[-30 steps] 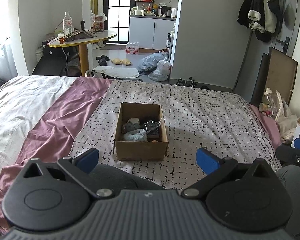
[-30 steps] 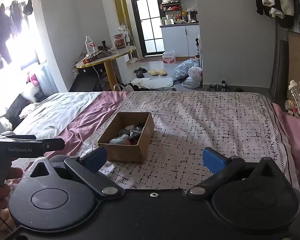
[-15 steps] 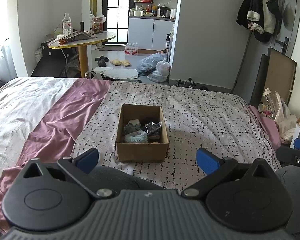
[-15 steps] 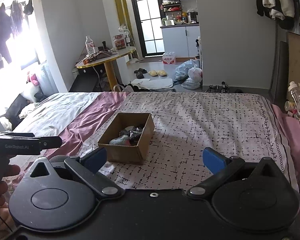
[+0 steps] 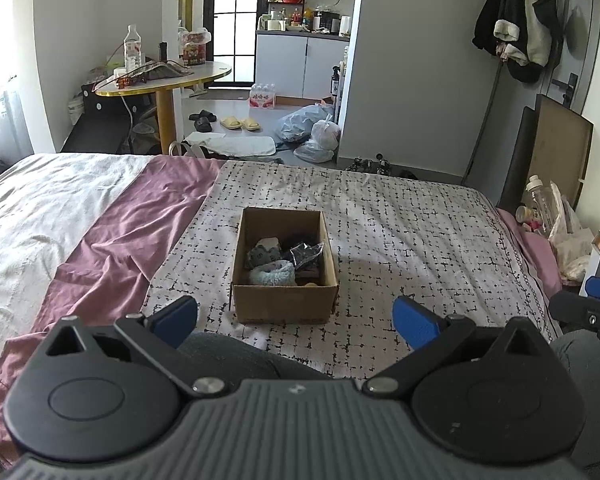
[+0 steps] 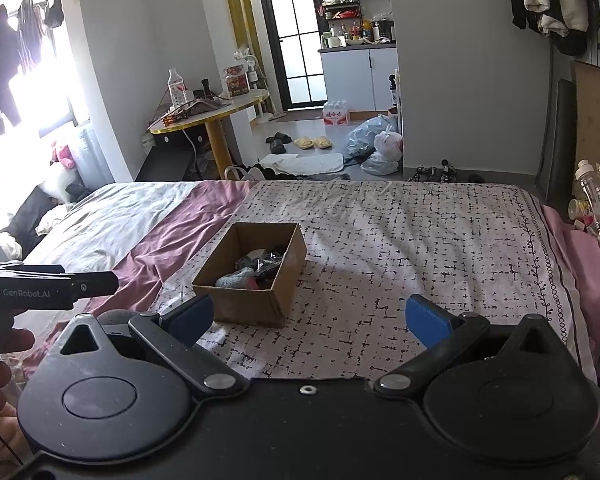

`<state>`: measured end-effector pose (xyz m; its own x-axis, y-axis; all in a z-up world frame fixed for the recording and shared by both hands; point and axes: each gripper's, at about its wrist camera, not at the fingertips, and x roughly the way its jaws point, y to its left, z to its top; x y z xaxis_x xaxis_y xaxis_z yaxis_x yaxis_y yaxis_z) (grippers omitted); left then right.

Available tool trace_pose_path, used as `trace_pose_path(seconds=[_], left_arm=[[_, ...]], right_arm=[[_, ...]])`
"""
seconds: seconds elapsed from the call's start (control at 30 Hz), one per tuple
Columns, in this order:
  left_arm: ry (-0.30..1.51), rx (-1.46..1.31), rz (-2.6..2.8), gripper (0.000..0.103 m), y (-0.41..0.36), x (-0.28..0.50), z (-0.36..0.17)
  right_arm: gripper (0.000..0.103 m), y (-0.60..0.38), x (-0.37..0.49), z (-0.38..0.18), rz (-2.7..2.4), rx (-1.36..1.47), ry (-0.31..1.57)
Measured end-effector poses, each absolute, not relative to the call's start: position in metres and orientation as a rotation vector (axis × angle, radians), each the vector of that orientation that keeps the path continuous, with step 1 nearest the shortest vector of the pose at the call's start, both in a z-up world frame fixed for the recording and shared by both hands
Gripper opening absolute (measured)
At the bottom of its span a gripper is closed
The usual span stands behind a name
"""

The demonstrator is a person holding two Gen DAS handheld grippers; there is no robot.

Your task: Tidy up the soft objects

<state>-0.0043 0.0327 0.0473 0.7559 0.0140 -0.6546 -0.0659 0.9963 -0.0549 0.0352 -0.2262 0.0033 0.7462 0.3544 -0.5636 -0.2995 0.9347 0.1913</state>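
Both claws, left claw (image 5: 294,318) and right claw (image 6: 308,318), are spread wide and hold nothing. On the bed (image 5: 400,216) the cardboard box (image 5: 284,308) holds soft items (image 5: 272,273). Approach from above, pinching 1 item.

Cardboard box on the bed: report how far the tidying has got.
Done: the cardboard box already holds several soft items, a light blue fluffy one nearest the front. The patterned bedspread around it shows nothing loose. In hand: nothing; the left gripper and the right gripper are both open, short of the box. Left: nothing visible to collect.
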Motion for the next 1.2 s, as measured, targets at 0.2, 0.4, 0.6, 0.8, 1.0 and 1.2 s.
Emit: trace_pose_path(seconds=[0.2, 0.4, 0.6, 0.8, 1.0, 1.2], left_arm=[[0.714, -0.072, 0.043, 0.103, 0.0316, -0.0037, 0.0472], [0.713, -0.072, 0.041, 0.103, 0.0312, -0.0038, 0.0467], [0.720, -0.075, 0.039, 0.103, 0.0329, -0.0031, 0.0451], [0.720, -0.073, 0.038, 0.103, 0.0325, -0.0034, 0.0454], [0.725, -0.081, 0.012, 0.103, 0.0306, -0.0008, 0.0451], [0.737, -0.080, 0.001, 0.103, 0.0301, 0.0046, 0.0385]], right_arm=[[0.103, -0.2254, 0.0351, 0.0002, 0.356, 0.089, 0.642], [0.103, -0.2265, 0.0347, -0.0004, 0.350, 0.092, 0.643], [0.103, -0.2268, 0.0341, 0.0012, 0.351, 0.091, 0.642], [0.103, -0.2272, 0.0346, 0.0029, 0.357, 0.097, 0.641], [0.103, -0.2257, 0.0365, 0.0033, 0.355, 0.090, 0.639], [0.103, -0.2246, 0.0388, -0.0010, 0.345, 0.081, 0.642]])
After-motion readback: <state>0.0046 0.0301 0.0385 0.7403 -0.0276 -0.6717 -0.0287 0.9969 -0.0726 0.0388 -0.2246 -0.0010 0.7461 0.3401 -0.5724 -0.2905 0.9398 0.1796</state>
